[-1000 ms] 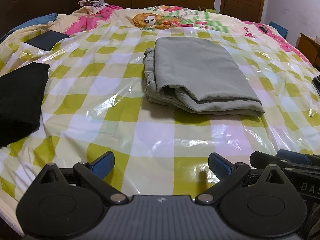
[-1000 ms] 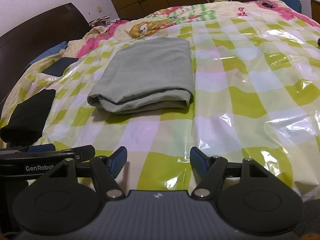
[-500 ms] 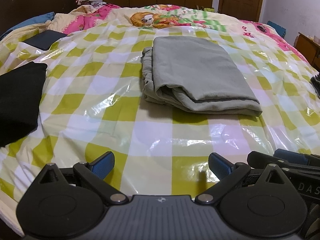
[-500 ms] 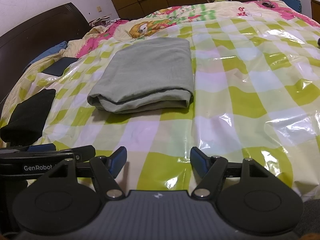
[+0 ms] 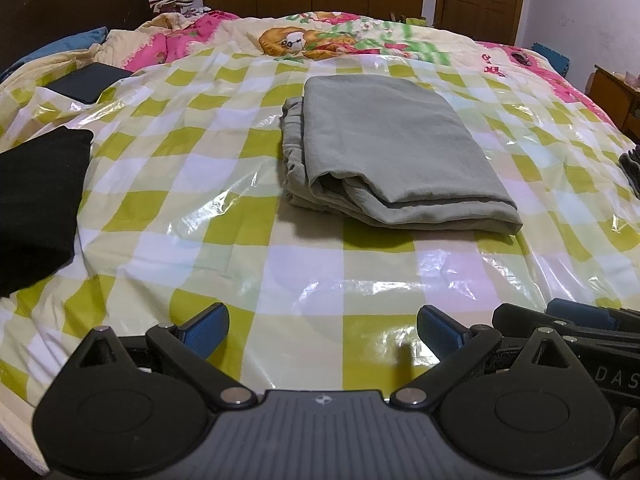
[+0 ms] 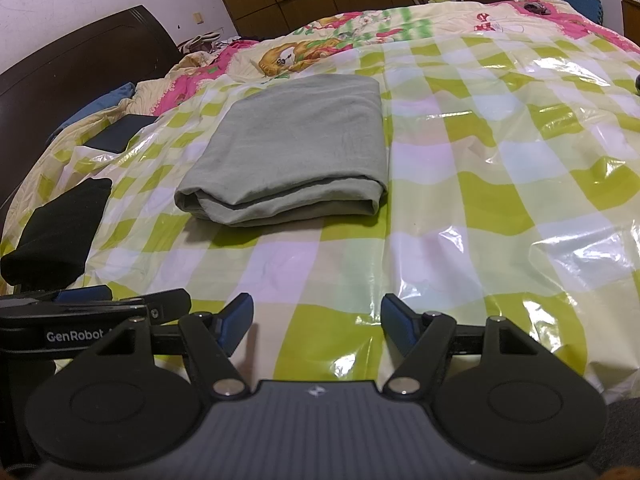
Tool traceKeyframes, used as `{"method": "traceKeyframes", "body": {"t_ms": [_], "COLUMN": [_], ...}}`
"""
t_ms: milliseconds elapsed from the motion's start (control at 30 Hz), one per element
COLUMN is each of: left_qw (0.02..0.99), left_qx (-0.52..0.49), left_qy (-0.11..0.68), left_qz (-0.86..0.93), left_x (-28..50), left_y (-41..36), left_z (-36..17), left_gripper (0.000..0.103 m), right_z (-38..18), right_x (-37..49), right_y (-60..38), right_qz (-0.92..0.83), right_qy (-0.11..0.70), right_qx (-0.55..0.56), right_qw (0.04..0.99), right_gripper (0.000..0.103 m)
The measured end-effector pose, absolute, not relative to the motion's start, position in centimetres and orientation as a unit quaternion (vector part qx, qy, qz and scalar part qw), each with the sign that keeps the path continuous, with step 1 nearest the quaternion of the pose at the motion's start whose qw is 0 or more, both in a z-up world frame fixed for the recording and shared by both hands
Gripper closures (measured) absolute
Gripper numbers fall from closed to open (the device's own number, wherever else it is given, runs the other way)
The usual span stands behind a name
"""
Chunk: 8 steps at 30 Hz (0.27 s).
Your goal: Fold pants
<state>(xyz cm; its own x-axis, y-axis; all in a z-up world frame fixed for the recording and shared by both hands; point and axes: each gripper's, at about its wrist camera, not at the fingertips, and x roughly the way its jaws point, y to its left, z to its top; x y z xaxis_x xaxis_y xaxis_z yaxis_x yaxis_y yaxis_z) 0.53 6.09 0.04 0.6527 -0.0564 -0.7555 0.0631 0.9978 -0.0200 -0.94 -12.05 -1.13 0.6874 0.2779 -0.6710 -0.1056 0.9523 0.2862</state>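
I see the grey pants [image 5: 394, 152] folded mid-bed on the checked plastic sheet [image 5: 304, 264]. My left tongs [image 5: 322, 330] and right tongs [image 6: 317, 320] both gape apart, empty. Only the left view shows the pants' bunched waistband edge [image 5: 292, 148].
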Motion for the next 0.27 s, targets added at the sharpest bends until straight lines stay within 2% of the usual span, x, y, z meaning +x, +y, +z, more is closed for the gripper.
{"method": "traceKeyframes", "body": {"t_ms": [267], "left_qw": [0.910], "left_qx": [0.002], "left_qy": [0.415], "left_qz": [-0.029], "left_x": [0.54], "left_y": [6.11], "left_z": [0.04], "left_gripper": [0.000], "right_z": [-1.11], "right_x": [-0.95], "right_y": [-12.10], "right_qz": [0.106], "right_qy": [0.381], "right_qx": [0.113], "right_qw": [0.911], "right_gripper": [0.031]}}
